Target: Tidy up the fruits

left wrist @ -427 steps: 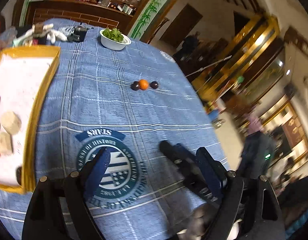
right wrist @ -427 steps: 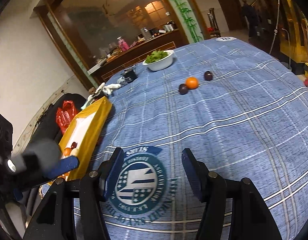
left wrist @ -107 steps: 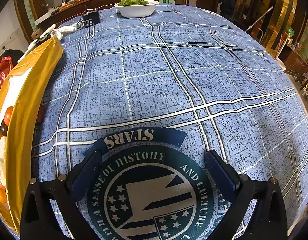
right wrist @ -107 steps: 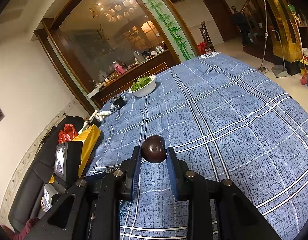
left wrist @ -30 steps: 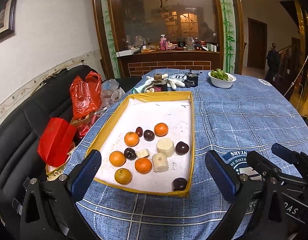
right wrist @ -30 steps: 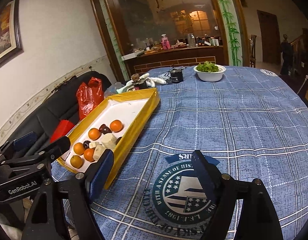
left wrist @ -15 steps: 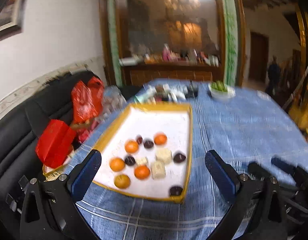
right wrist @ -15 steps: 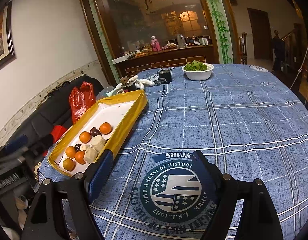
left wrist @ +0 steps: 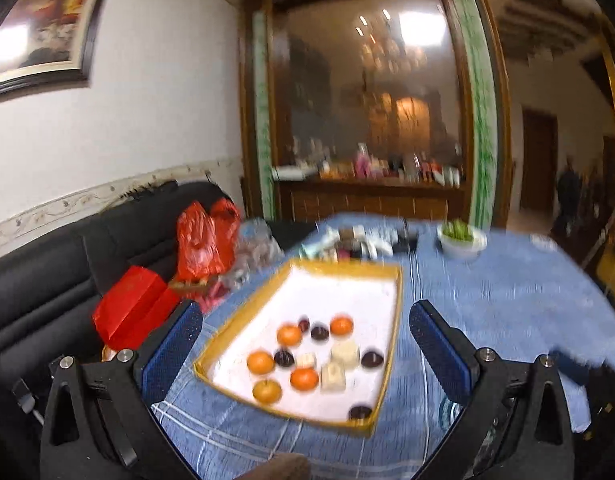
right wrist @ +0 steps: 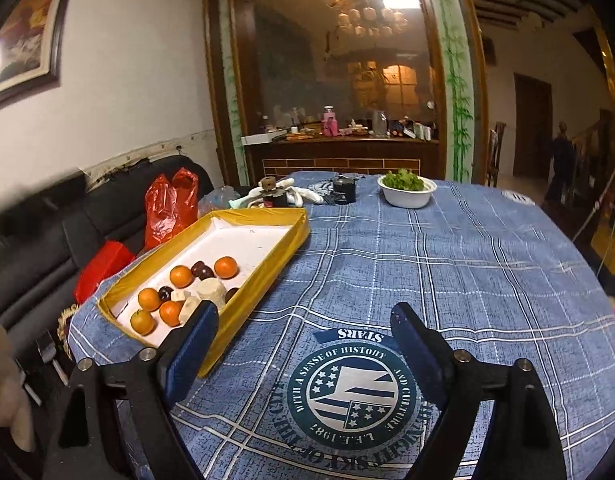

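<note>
A yellow-rimmed white tray (left wrist: 391, 344) (right wrist: 283, 256) lies at the left side of the blue checked tablecloth. In it are several oranges (left wrist: 261, 362) (right wrist: 181, 276), dark plums (left wrist: 372, 359) (right wrist: 202, 270) and pale cut pieces (left wrist: 344, 352) (right wrist: 210, 289). My left gripper (left wrist: 303, 354) stands open in front of the tray, raised above it, nothing between its fingers. My right gripper (right wrist: 303, 346) hangs over the cloth to the right of the tray, jaws opening wider and empty; its left finger overlaps the tray's near corner in the right wrist view.
A white bowl of greens (right wrist: 406, 189) and small clutter (right wrist: 275, 196) stand at the table's far side. Red bags (right wrist: 169, 206) and a black sofa (left wrist: 47, 280) lie left of the table. A round printed emblem (right wrist: 353, 388) marks the cloth near me.
Both views have tilted up and drawn back, so the tray sits lower and smaller in the left wrist view. The right gripper's fingers stand a little wider apart.
</note>
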`<state>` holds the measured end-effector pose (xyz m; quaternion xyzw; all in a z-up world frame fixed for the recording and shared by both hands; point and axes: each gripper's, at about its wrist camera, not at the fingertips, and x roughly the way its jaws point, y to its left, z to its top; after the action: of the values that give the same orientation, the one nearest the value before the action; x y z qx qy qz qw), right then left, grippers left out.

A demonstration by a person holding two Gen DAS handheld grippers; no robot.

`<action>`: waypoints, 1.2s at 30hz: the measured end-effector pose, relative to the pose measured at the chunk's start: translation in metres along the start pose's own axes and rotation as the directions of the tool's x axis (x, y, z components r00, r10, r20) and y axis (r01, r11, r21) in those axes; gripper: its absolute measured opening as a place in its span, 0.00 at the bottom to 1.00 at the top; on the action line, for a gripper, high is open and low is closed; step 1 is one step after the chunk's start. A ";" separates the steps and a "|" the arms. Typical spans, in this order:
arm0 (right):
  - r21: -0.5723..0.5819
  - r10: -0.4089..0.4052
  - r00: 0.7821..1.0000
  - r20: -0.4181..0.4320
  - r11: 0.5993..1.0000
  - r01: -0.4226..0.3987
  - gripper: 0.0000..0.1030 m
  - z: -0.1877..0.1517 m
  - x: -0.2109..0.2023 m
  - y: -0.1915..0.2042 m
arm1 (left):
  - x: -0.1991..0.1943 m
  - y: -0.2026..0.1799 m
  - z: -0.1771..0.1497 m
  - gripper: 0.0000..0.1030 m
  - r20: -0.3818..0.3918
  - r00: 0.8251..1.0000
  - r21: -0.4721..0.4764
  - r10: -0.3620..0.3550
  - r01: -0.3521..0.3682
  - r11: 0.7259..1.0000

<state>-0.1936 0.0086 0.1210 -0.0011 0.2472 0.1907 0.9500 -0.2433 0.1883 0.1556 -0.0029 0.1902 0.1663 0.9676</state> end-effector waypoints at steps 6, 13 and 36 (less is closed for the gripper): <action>-0.016 0.005 0.999 -0.034 1.000 -0.005 0.91 -0.006 0.006 0.006 | 0.016 -0.001 -0.011 1.00 -0.113 0.992 -0.013 -0.057 0.056 0.998; -0.032 0.005 0.998 -0.056 0.999 -0.007 0.91 -0.009 0.012 0.011 | 0.029 0.004 -0.018 1.00 -0.178 0.982 -0.033 -0.069 0.064 0.997; -0.026 0.019 0.994 -0.103 0.999 -0.022 0.92 -0.013 0.023 0.014 | 0.048 0.002 -0.026 1.00 -0.255 0.963 -0.044 -0.092 0.083 0.996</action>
<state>-0.1868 0.0287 0.0998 -0.0210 0.2934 0.2034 0.9339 -0.2113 0.2034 0.1135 -0.0487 0.3110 0.1247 0.9409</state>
